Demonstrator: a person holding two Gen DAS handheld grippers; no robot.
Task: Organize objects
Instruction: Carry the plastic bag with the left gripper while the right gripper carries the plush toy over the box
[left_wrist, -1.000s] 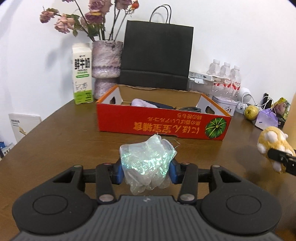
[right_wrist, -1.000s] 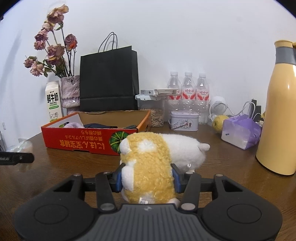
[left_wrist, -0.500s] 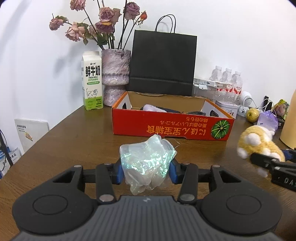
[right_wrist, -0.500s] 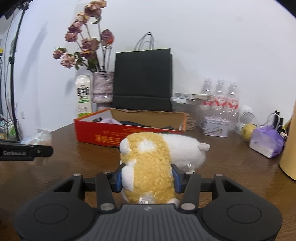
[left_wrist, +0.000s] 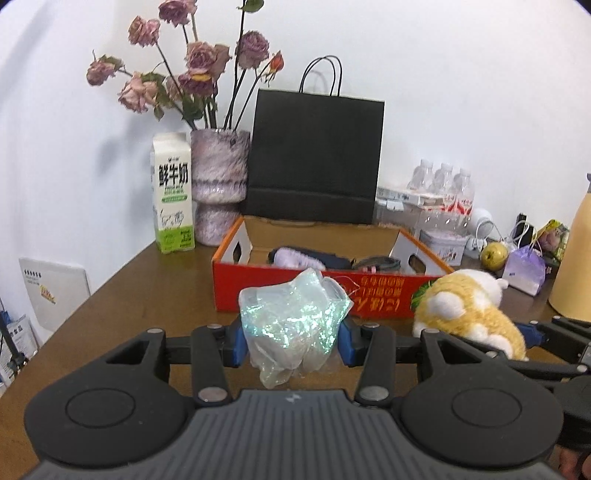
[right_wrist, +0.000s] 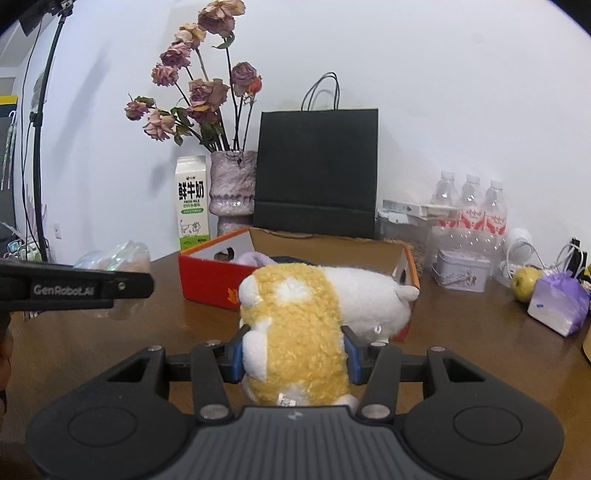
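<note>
My left fingers (left_wrist: 291, 341) pinch the film bag (left_wrist: 291, 325), my right fingers (right_wrist: 293, 356) the plush (right_wrist: 295, 328); both crowd the box (left_wrist: 280, 295), so I risk a collision.

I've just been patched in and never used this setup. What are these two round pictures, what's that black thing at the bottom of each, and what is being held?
Each picture comes from a fisheye camera on a hand-held two-finger gripper, looking forward along its fingers; the black shape at the bottom is the gripper itself. In the left wrist view the left gripper is shut on a crumpled iridescent plastic bag. In the right wrist view the right gripper is shut on a yellow and white plush toy. Ahead on the brown table sits an open red cardboard box with a few items inside. Behind it stand a milk carton, a vase of dried roses and a black paper bag.
</note>
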